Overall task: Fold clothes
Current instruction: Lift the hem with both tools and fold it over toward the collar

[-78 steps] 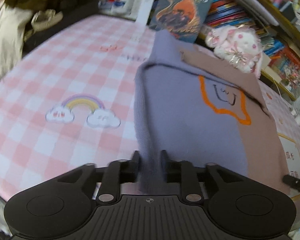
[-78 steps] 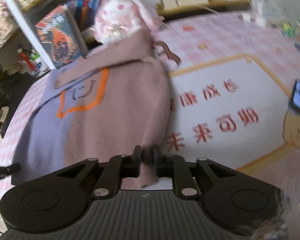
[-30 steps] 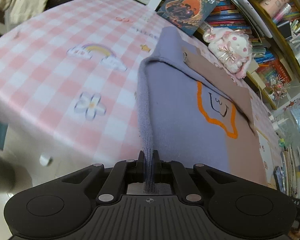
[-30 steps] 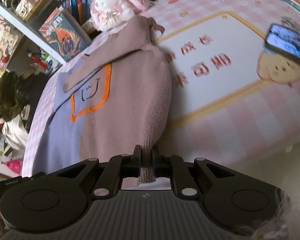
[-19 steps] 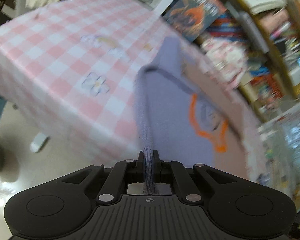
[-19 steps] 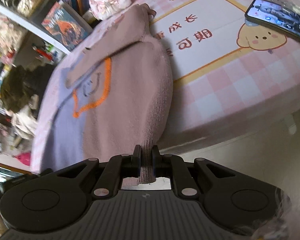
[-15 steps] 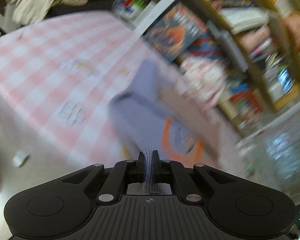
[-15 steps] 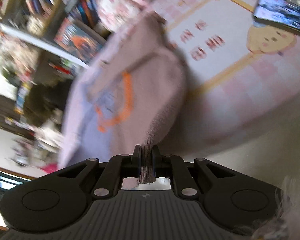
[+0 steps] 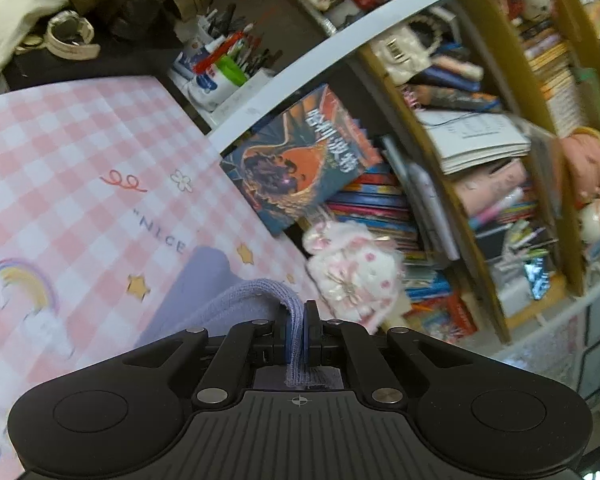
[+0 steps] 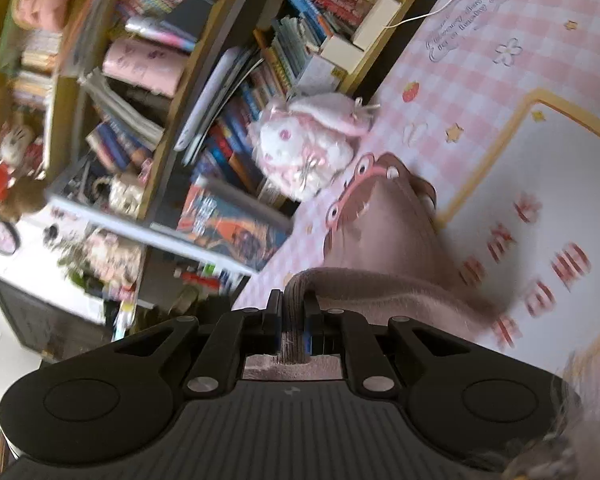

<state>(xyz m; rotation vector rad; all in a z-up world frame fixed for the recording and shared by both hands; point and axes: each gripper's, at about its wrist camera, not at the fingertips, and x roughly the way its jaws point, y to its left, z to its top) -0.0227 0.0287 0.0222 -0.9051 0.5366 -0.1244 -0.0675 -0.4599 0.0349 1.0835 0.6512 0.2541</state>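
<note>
Knitted lilac-and-mauve sweater (image 9: 220,304), raised off the pink checked table (image 9: 60,168): left claw (image 9: 299,322) and right claw (image 10: 292,312) each pinch a hem corner so the lower half folds evenly toward the collar.

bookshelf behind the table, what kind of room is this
Most likely a home bedroom or study, probably a child's or student's. A crammed bookshelf stands against a table with a pink checked cloth, a pink plush toy sits at its edge, and a pen cup is nearby.
</note>
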